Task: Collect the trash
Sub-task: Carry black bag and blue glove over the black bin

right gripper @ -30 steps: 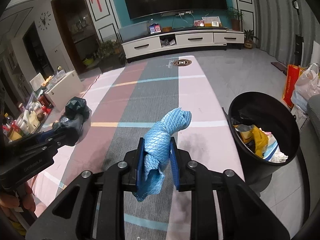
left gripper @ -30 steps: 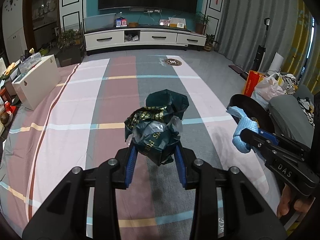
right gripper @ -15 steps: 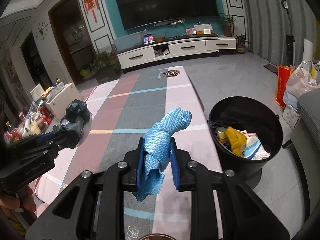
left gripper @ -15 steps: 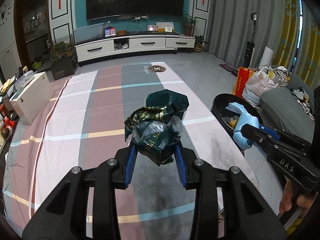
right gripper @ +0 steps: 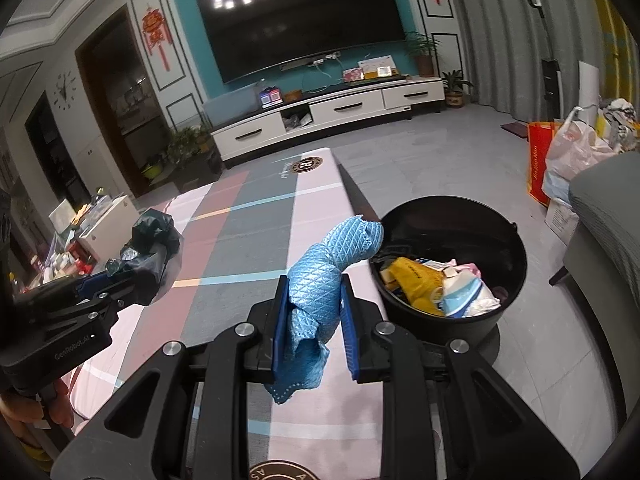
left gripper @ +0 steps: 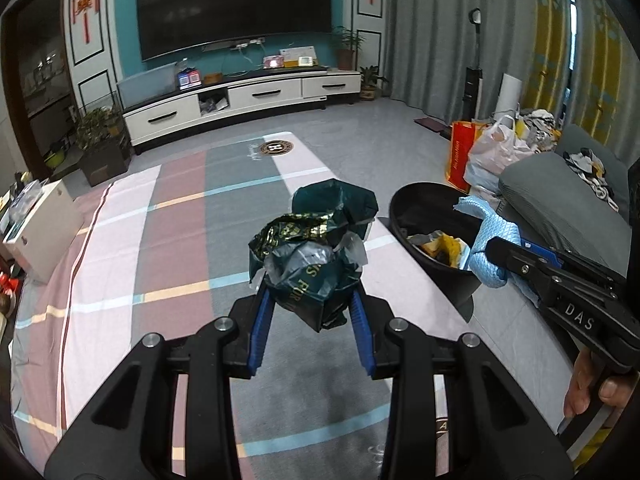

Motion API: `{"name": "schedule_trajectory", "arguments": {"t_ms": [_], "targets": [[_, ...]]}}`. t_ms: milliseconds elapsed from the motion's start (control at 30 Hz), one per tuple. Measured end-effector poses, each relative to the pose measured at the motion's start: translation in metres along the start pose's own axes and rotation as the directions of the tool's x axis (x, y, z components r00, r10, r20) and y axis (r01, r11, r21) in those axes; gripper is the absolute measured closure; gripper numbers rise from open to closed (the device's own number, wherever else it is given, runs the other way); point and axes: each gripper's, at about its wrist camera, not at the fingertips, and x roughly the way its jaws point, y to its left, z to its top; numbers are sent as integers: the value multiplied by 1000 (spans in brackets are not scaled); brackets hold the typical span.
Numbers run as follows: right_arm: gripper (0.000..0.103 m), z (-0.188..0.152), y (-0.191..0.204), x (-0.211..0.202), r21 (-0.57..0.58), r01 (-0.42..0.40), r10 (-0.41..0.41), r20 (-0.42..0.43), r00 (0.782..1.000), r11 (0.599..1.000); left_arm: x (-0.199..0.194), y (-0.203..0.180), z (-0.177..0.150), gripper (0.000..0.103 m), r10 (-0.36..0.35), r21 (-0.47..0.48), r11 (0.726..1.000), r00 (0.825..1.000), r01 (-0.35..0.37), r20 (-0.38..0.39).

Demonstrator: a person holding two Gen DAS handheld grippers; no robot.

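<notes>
Both hands have carried their loads rightward, so the black bin [right gripper: 452,264] now sits closer. The crumpled green wrapper [left gripper: 312,264] is pinched in the left gripper [left gripper: 312,320], held above the striped cloth [left gripper: 180,248]. The right gripper [right gripper: 314,320] clamps a blue rag [right gripper: 328,276] beside the bin's rim, probably ready for dropping.

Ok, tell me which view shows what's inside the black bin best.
The right wrist view: the black bin opens toward the camera, showing yellow and white wrappers inside. In the left wrist view the bin is partly hidden by the blue cloth and right gripper.
</notes>
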Motion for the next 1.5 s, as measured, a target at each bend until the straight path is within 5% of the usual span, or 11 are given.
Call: {"name": "schedule_trajectory", "arguments": {"t_ms": [867, 1500], "targets": [[78, -11, -80, -10, 171, 81, -86, 24, 996, 982, 48, -89, 31, 66, -79, 170, 982, 997, 81, -19], [78, -5, -118, 19, 223, 109, -115, 15, 993, 969, 98, -135, 57, 66, -90, 250, 964, 996, 94, -29]]}}
